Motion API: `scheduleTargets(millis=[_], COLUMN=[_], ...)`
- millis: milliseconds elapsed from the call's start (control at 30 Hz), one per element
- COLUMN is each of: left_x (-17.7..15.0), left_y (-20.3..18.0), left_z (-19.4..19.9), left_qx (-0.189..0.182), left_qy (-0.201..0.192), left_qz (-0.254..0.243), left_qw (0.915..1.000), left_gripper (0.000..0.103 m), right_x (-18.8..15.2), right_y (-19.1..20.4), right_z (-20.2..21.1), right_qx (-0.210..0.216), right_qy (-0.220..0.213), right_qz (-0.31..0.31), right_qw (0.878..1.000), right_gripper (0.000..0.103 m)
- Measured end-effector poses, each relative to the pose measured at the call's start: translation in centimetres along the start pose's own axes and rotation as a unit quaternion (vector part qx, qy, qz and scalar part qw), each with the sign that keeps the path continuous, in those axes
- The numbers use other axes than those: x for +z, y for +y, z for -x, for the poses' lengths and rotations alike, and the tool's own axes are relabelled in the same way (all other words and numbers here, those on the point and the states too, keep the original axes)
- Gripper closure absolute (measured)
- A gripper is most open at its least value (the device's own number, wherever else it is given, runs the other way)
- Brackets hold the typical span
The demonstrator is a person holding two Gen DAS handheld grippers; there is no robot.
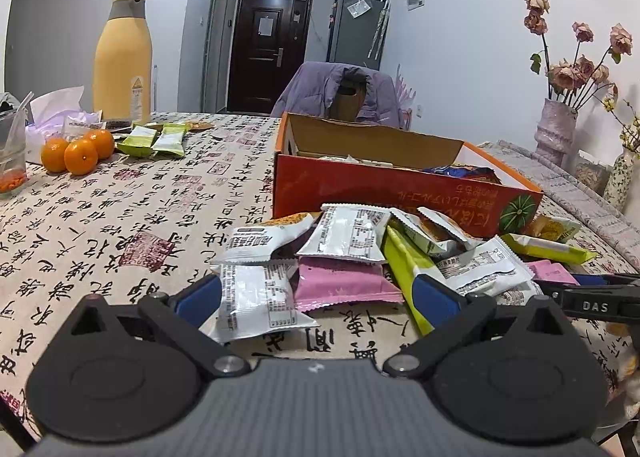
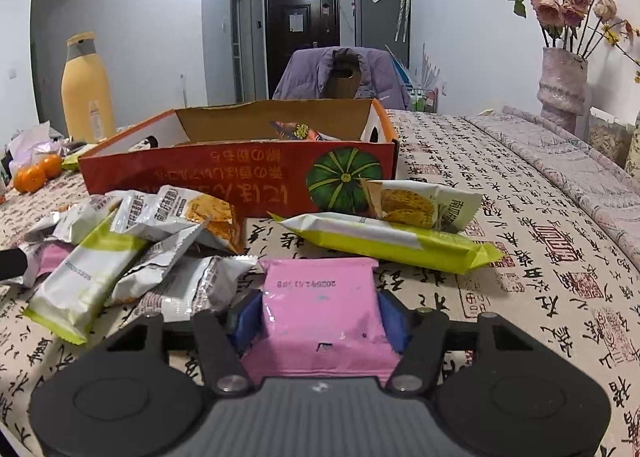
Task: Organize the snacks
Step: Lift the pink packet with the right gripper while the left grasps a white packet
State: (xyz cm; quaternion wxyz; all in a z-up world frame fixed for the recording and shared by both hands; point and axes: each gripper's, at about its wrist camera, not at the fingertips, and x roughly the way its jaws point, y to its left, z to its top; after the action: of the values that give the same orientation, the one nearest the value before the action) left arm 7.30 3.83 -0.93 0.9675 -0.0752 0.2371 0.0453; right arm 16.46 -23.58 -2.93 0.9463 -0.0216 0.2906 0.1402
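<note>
An open orange cardboard box (image 1: 400, 193) stands on the table and also shows in the right wrist view (image 2: 240, 173); a few snacks lie inside. A pile of snack packets lies in front of it. My left gripper (image 1: 316, 293) is open, low over the table; a silver packet (image 1: 260, 297) and a pink packet (image 1: 340, 281) lie between its fingers. My right gripper (image 2: 320, 313) is shut on a pink packet (image 2: 320, 305). A yellow-green bar (image 2: 384, 241) and a chips packet (image 2: 420, 201) lie ahead of it. The right gripper's finger reaches into the left wrist view (image 1: 592, 293).
Three oranges (image 1: 78, 149), green packets (image 1: 156, 141), a tall yellow bottle (image 1: 122, 57) and a glass (image 1: 12, 161) stand at the far left. A vase of dried roses (image 2: 560, 85) stands at the right. A chair with a purple jacket (image 1: 340, 93) is behind the table.
</note>
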Motion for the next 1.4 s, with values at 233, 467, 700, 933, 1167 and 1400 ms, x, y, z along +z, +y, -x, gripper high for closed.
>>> scheduleTargets(millis=[233,467,700,933,1167,1400], left_x=[0.4,1.0,1.1,0.7,0.5,0.4], left_y=[0.8,1.8,2.9,3.2,2.9,2.6], left_z=[-0.3,-1.6,-2.4,-3.0,-2.8,-1.6], left_qx=[0.012,0.031,0.056,0.053,0.034,0.039], left_qy=[0.007,0.033,0.047,0.06,0.054,0.036], left_qz=[0.01,0.025,0.029,0.02,0.012,0.0], left_qw=[0.9998,0.9987,0.9969,0.9966,0.9979,0.9986], left_gripper=[0.0,0.0,0.001,0.036,0.06,0.061], right_x=[0.1,0.6,0.4,0.1,-0.2,-0.4], right_y=[-0.4,-0.3,-0.3,-0.3,-0.2,-0.1], right_z=[2.3,3.9,3.7,3.7,3.8,3.9], right_qx=[0.019,0.016,0.016,0.016,0.017,0.018], right_qy=[-0.044,-0.081,-0.074,-0.071,-0.065,-0.064], right_qz=[-0.018,-0.015,-0.016,-0.017,-0.018,-0.018], right_qw=[0.999,0.997,0.997,0.997,0.998,0.998], right_gripper=[0.042,0.042,0.042,0.042,0.042,0.042])
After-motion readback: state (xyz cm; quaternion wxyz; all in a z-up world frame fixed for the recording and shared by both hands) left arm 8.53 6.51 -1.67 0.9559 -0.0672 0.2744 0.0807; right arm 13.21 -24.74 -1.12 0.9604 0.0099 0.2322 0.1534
